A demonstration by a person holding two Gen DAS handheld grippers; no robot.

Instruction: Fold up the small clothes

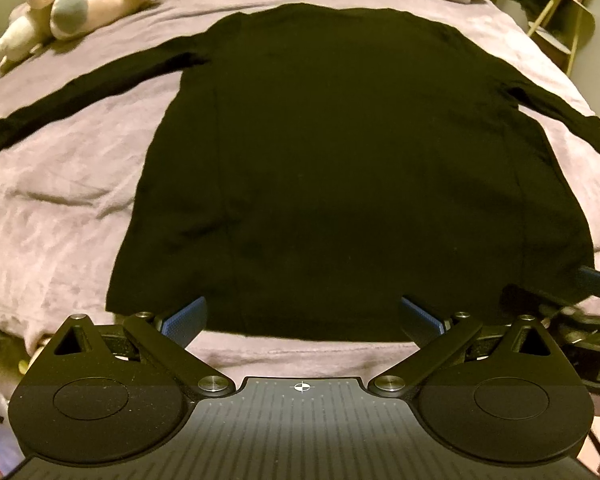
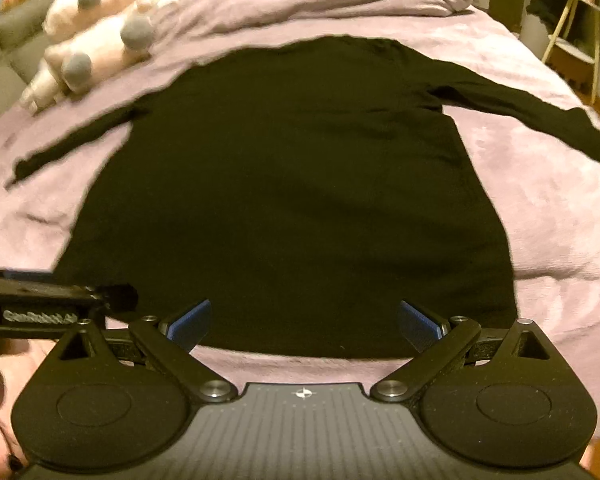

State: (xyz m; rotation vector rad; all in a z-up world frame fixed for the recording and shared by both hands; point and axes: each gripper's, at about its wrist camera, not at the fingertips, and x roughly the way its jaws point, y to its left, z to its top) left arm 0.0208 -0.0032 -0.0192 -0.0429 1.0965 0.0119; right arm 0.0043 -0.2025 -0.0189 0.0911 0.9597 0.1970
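Honestly the risk here is that the black shirt [image 1: 340, 168], lying flat on the bed [image 1: 60, 208] with sleeves out, bunches on that soft blanket if the left hand-held gripper [image 1: 303, 318] and right hand-held gripper [image 2: 305, 322], both wide open and empty at its near hem, pinch blanket too.

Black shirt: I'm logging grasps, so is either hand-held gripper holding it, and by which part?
Nothing is held. The black shirt lies flat on the bed; the left hand-held gripper and right hand-held gripper are open by its hem.
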